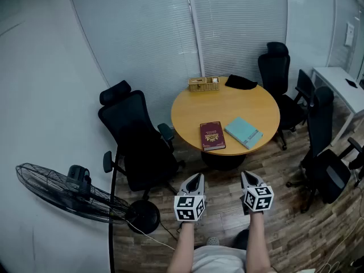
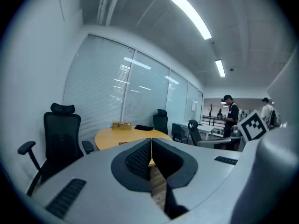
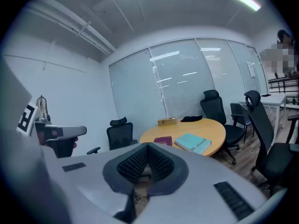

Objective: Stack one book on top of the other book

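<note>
A maroon book (image 1: 212, 135) and a teal book (image 1: 243, 131) lie side by side, apart, on the round wooden table (image 1: 250, 102), near its front edge. Both show in the right gripper view as the maroon book (image 3: 163, 140) and the teal book (image 3: 192, 143). My left gripper (image 1: 195, 178) and right gripper (image 1: 248, 177) hang over the floor, short of the table, both shut with nothing held. In the left gripper view the left gripper (image 2: 151, 140) has its pads touching; only the table (image 2: 117, 136) shows past it.
A wicker box (image 1: 203, 84) and a black cloth (image 1: 241, 82) sit at the table's far edge. Black office chairs (image 1: 138, 141) stand left and right (image 1: 325, 152) of the table. A floor fan (image 1: 62, 193) lies at left. People (image 2: 231, 116) stand in the far room.
</note>
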Demonstrator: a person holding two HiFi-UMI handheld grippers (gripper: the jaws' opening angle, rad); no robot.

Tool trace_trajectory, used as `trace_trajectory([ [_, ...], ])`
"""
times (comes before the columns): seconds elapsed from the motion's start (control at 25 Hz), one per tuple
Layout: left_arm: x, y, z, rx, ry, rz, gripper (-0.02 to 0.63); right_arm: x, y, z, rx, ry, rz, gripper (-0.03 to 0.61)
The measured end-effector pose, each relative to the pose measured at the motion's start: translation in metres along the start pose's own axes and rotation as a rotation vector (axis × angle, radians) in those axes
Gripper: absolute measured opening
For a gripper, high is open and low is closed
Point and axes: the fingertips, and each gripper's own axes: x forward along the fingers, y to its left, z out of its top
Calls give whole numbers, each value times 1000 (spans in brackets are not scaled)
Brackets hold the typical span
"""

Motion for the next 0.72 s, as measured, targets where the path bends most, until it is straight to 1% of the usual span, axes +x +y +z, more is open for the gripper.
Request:
trace_trajectory([
  [0.16, -2, 23, -20, -78, 21, 24, 29, -8, -8, -8, -18, 11, -10, 18],
  [0.24, -3, 24, -23, -74, 28, 20, 29, -13, -11, -5, 2, -7, -16, 18],
  [0.36, -1, 20, -28, -61, 38, -13, 29, -18, -13, -6, 30, -35, -37, 18],
  [0.44, 7, 17, -32, -104, 52, -53, 29, -15, -14, -7, 42, -38, -31, 18],
  [0.52, 17, 13, -33, -157, 59, -89, 29, -9, -14, -10, 44, -8, -5, 18],
  [0.6, 26, 10, -31, -150, 68, -93, 29, -8, -16, -13, 40, 18, -3, 18],
  [0.68, 36, 8, -29, -123, 74, -86, 29, -9, -21, -12, 51, 19, -14, 18],
  [0.72, 42, 8, -27, -123, 67, -83, 29, -8, -25, -12, 54, 17, -16, 18],
])
